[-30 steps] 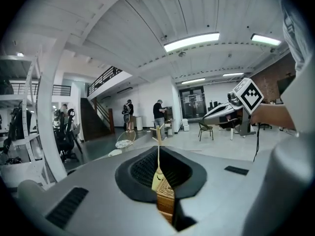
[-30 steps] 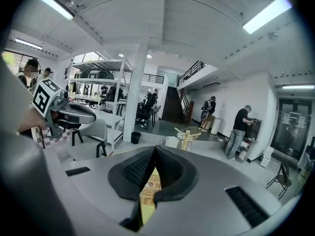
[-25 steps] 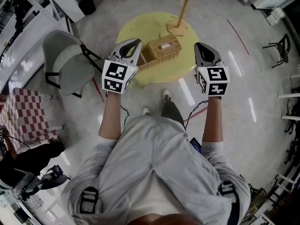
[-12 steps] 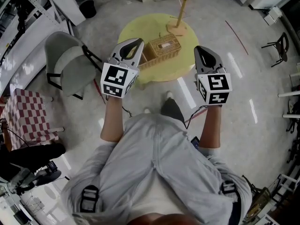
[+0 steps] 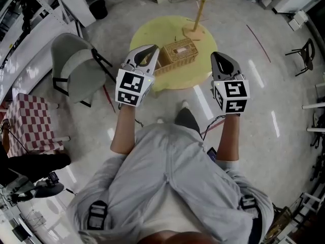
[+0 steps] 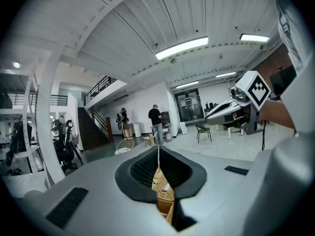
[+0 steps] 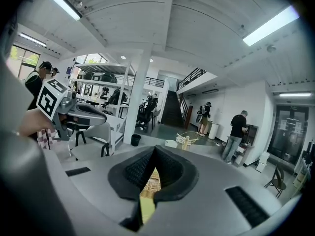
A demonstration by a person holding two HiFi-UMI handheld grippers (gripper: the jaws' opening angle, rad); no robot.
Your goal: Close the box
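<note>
Sitting on round yellow table (image 5: pixel 175 79): rectangular woven wicker box (image 5: pixel 179 51)

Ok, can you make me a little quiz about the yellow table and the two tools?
1. True or false: the wicker box sits on the round yellow table.
2. What stands on the table beyond the box? A) a wooden stand B) a kettle C) a lamp
3. Fill in: the left tool and the right tool are both ____ and hold nothing.

Key: 1 true; 2 A; 3 shut.
</note>
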